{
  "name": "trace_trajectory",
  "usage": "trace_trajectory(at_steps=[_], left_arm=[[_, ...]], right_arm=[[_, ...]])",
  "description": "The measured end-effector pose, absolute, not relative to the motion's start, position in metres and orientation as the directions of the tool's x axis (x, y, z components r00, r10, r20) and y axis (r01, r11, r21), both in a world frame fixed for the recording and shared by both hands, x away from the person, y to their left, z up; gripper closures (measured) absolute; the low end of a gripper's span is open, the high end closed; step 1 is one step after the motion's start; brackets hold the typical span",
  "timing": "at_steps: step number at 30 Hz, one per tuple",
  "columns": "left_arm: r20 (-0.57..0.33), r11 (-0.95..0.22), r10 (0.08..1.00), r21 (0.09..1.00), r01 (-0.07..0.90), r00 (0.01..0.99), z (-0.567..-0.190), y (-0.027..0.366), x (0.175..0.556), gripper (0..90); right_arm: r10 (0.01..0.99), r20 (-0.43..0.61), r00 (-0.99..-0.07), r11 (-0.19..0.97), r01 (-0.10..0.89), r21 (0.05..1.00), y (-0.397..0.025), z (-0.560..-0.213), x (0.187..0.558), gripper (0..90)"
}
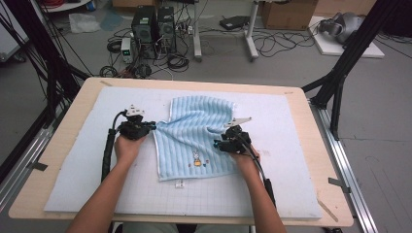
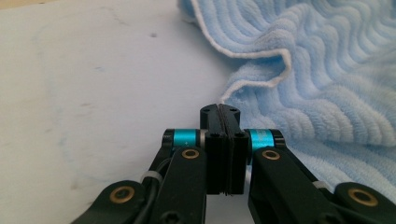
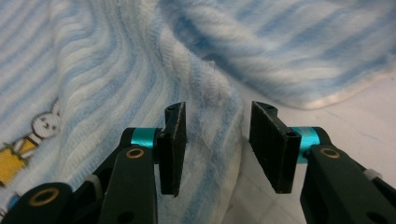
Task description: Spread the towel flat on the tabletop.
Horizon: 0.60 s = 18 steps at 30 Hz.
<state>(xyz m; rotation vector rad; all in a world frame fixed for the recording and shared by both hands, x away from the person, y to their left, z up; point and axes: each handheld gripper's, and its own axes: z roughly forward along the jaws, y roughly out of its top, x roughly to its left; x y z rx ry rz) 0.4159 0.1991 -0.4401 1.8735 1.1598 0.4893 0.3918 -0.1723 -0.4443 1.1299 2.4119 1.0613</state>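
Right now I have the table (image 1: 58,160) under a pale blue mat (image 1: 291,145), and on that mat, a little left of its middle and nearer its far edge than its near one, lies the light blue ribbed towel (image 1: 194,141). It is rumpled: the far part is bunched and a ridge runs down toward its right side, while the near part with the small cartoon patch (image 1: 197,159) lies flatter.

My left gripper (image 1: 137,127) sits at the towel's left edge. In the left gripper view (image 2: 219,112) its 2 jaws are pressed together with nothing visible between them; the white-piped hem (image 2: 254,53) lies just beyond and to the side of the tips, apart from them. My right gripper (image 1: 228,141) is at the towel's right side, and the right gripper view (image 3: 215,140) shows its jaws standing apart, straddling a raised fold (image 3: 212,116) of cloth that is not yet pinched.

To do this grab well, I judge 2 things matter. I should close the right jaws low on that fold so they take 1 layer of hem, not a thick bunch. I should open the left jaws and slide them onto the piped hem before pulling, or the cloth will simply drag across the mat.
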Motion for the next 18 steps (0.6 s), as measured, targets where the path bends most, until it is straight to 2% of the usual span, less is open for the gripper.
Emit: trace_trajectory(at_steps=[2,3,4,5,9,10,12,13,16,18], left_arm=[[-0.113,-0.183,0.873,0.825,0.534,0.474,-0.441,0.205,0.417,88.7],[-0.12,-0.172,0.876,0.827,0.535,0.468,-0.442,0.206,0.418,88.7],[-0.121,-0.171,0.875,0.828,0.534,0.468,-0.442,0.207,0.418,88.7],[-0.126,-0.165,0.876,0.829,0.535,0.466,-0.443,0.206,0.418,88.7],[-0.132,-0.184,0.854,0.828,0.529,0.503,-0.446,0.198,0.419,87.9],[-0.13,-0.191,0.849,0.828,0.528,0.512,-0.447,0.195,0.419,85.2],[-0.148,-0.179,0.845,0.828,0.532,0.514,-0.449,0.191,0.419,67.0],[-0.151,-0.178,0.842,0.829,0.53,0.518,-0.449,0.189,0.419,60.7],[-0.151,-0.174,0.84,0.836,0.521,0.522,-0.446,0.186,0.417,48.9],[-0.164,-0.162,0.834,0.84,0.518,0.527,-0.444,0.186,0.415,44.3]], right_arm=[[0.756,0.06,-0.651,0.422,0.556,0.716,-0.169,-0.444,0.392,62.6],[0.752,0.049,-0.657,0.433,0.549,0.716,-0.168,-0.444,0.391,75.5],[0.738,0.048,-0.673,0.445,0.539,0.715,-0.167,-0.443,0.389,82.8],[0.745,0.009,-0.667,0.468,0.532,0.705,-0.165,-0.442,0.387,85.4],[0.768,-0.081,-0.635,0.503,0.52,0.69,-0.168,-0.435,0.381,85.7],[0.779,-0.097,-0.619,0.502,0.524,0.688,-0.17,-0.434,0.38,85.7],[0.799,-0.139,-0.585,0.501,0.519,0.692,-0.176,-0.433,0.38,85.6],[0.815,-0.149,-0.56,0.49,0.528,0.694,-0.179,-0.434,0.378,85.5],[0.846,-0.163,-0.507,0.466,0.558,0.686,-0.187,-0.441,0.376,84.1],[0.861,-0.118,-0.495,0.421,0.564,0.71,-0.192,-0.442,0.374,75.2]])
